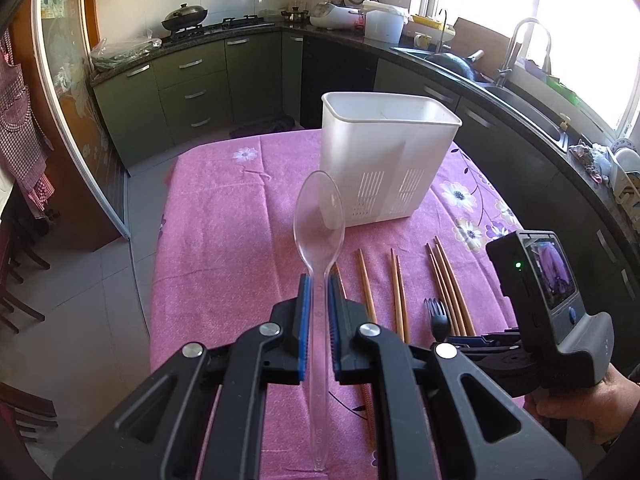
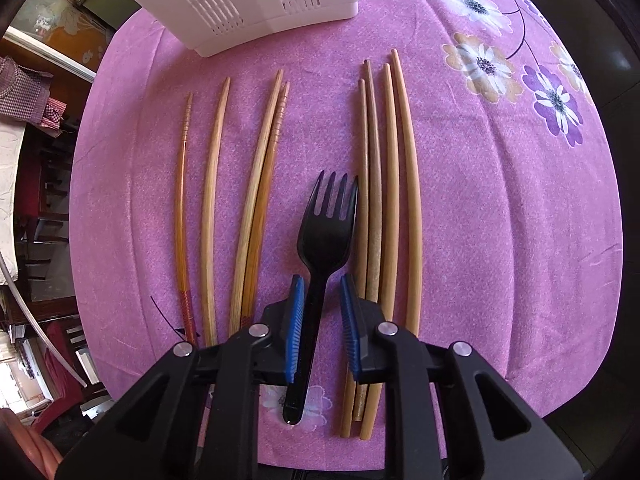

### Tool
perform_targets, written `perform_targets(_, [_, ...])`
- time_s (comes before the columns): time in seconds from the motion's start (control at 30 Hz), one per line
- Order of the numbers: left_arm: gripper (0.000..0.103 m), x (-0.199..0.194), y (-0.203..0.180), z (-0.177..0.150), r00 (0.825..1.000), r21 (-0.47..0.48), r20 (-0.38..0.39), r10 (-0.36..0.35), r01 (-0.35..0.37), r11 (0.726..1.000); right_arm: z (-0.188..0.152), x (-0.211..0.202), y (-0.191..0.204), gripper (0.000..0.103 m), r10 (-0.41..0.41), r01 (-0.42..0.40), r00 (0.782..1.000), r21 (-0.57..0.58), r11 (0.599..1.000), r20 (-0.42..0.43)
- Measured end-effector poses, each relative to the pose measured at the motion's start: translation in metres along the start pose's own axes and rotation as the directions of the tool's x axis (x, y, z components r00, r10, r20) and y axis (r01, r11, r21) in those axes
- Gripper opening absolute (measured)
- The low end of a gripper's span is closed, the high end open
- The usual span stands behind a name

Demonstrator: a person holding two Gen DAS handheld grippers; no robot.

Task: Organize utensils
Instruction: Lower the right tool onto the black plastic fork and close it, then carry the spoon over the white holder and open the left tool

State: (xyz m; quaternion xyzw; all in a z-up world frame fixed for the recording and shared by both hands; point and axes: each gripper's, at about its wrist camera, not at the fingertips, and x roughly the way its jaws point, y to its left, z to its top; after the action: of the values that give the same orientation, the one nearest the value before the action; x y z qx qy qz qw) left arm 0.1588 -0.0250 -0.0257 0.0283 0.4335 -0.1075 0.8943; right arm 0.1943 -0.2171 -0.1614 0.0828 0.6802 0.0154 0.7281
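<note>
Your left gripper (image 1: 318, 280) is pressed together on the handle of one clear spoon (image 1: 318, 216). The spoon is off the cloth, its bowl pointing forward toward the basket.

Your right gripper (image 2: 321, 278) points down over one black fork (image 2: 326, 224). The fork lies flat on the pink cloth (image 2: 500, 200), its handle between the two blue pads. The left pad seems to touch the handle, but a gap is visible on the right side, so the fingers are not yet pinching it. Your hand (image 1: 592, 404) holds this gripper from behind.

Around the fork you have eight chopsticks (image 2: 214, 200), all lying in about the same direction as the fork. To the left there is one orange stick with ridges, then one plain stick, then a pair that touch each other. To the right there are four sticks close together, and the nearest one lies just beside the fork's tines. The right finger stands over this group.

Beyond the chopstick tips, apart from them, one white basket (image 1: 384, 160) stands upright on the cloth with slots low in its wall. Nothing is visible inside it.

Behind the table are the dark counter and one tap (image 1: 520, 40) under the window.
</note>
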Motion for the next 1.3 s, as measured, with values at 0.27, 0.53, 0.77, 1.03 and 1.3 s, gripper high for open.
perform_targets(0.27, [0.009, -0.002, 0.002, 0.000, 1.000, 0.002, 0.007, -0.011, 0.011, 1.000, -0.016, 0.008, 0.037, 0.010, -0.088, 0.093, 0.994, -0.077, 0.993, 0.063])
perform_targets(0.53, [0.009, -0.015, 0.001, 0.013, 0.999, -0.015, 0.043, -0.025, 0.026, 1.000, -0.017, -0.026, 0.015, 0.009, 0.099, -0.087, 0.979, -0.076, 0.993, 0.175])
perform_targets(0.77, [0.009, -0.050, -0.011, 0.077, 0.973, -0.031, 0.220, -0.074, 0.083, 0.996, -0.032, -0.090, -0.025, 0.009, 0.256, -0.220, 0.889, -0.135, 0.966, 0.380])
perform_targets(1.03, [0.009, -0.032, -0.041, 0.165, 0.867, -0.015, 0.483, -0.124, 0.149, 0.989, -0.032, -0.110, -0.089, 0.009, 0.320, -0.291, 0.842, -0.133, 0.947, 0.434])
perform_targets(1.3, [0.009, 0.029, -0.057, 0.190, 0.843, -0.034, 0.538, -0.014, 0.039, 0.999, -0.030, -0.122, -0.111, 0.009, 0.326, -0.280, 0.796, -0.167, 0.945, 0.510])
